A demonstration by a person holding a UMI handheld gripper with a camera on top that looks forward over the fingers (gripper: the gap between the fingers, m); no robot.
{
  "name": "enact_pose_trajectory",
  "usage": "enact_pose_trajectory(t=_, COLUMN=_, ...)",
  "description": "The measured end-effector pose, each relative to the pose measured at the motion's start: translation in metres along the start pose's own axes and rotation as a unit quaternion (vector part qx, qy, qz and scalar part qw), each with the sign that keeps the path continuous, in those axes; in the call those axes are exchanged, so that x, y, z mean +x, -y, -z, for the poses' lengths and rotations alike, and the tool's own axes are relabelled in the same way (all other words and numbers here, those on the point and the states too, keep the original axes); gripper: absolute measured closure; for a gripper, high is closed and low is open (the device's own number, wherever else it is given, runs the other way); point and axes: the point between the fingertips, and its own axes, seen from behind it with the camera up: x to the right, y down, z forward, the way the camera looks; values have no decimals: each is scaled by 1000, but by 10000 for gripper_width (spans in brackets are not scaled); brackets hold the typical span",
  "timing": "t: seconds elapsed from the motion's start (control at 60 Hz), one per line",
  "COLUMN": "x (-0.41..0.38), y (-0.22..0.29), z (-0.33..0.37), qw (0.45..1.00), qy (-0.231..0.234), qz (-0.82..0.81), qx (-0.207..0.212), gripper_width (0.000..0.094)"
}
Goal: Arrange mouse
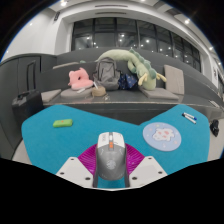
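A grey computer mouse (110,153) with an orange scroll wheel sits between my two fingers, over the near edge of a turquoise mat (70,140). My gripper (110,165) has its magenta pads (88,158) pressed against both sides of the mouse. The mouse points away from me, toward the middle of the mat.
On the mat lie a small yellow-green block (62,123), a round white-and-blue disc (161,134) and a dark marker (189,118). Beyond the mat, plush toys (140,68), a pink toy (76,78) and a grey bag (105,72) sit on the desk.
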Motion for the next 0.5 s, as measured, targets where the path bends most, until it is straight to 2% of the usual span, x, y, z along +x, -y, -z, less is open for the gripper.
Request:
enact_pose_trajectory(t=0.133, x=61, y=68, z=-11, qw=999, qy=-32, qz=5, qx=38, gripper_width=576)
enact_pose_trajectory(t=0.233, x=128, y=95, z=-38, qw=995, qy=-86, qz=11, qx=39, gripper_width=573)
enact_pose_trajectory(t=0.383, x=204, y=80, z=-93, qw=993, qy=-122, qz=-7, qx=4, gripper_width=567)
enact_pose_trajectory(t=0.5, x=236, y=42, z=-126, qw=991, qy=-123, qz=-27, qx=-37, gripper_width=568)
